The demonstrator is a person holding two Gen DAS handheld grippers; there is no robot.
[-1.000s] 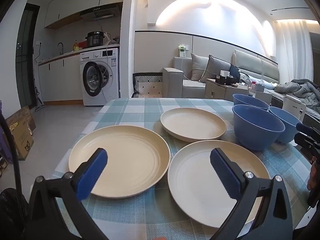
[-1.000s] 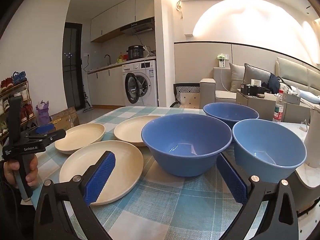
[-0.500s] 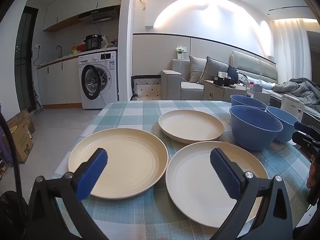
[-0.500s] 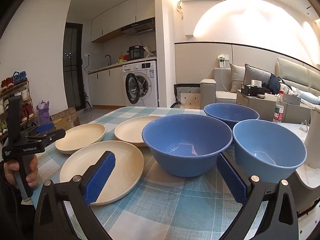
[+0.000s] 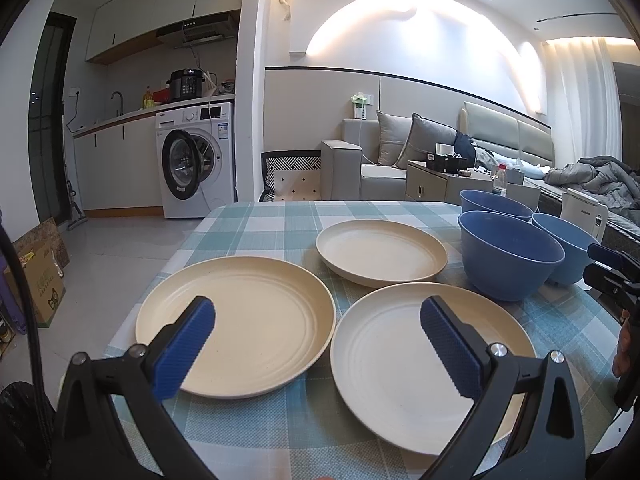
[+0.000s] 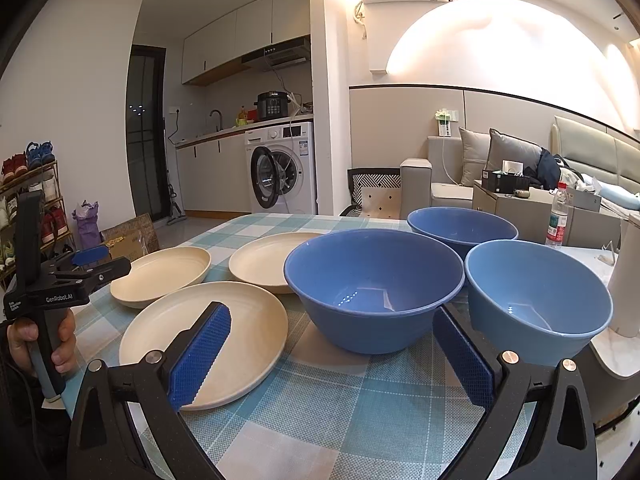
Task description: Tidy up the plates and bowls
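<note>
Both empty, jaws wide apart: left hand-held gripper [image 5: 316, 344] above two cream plates [image 5: 236, 320] on checked tabletop [image 5: 260, 220]; right hand-held gripper [image 6: 332, 356] facing blue bowls [image 6: 372, 288]. Plates prob. light, stiff, slick w/ shallow rims; pinch at rim edge.

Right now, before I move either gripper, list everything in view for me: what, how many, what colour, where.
plates: 3, cream, left part of table, none stacked
bowls: 3, blue, right part, none nested
tablecloth: 1, teal-and-white check, covering table
washing machine: 1, white, door ajar, kitchen behind
cooker: 1, black, on counter above washer
sofa: 1, grey, behind table
water bottle: 1, clear, red cap, beyond bowls
left gripper: open, over near plates
right gripper: open, before nearest bowl
</note>
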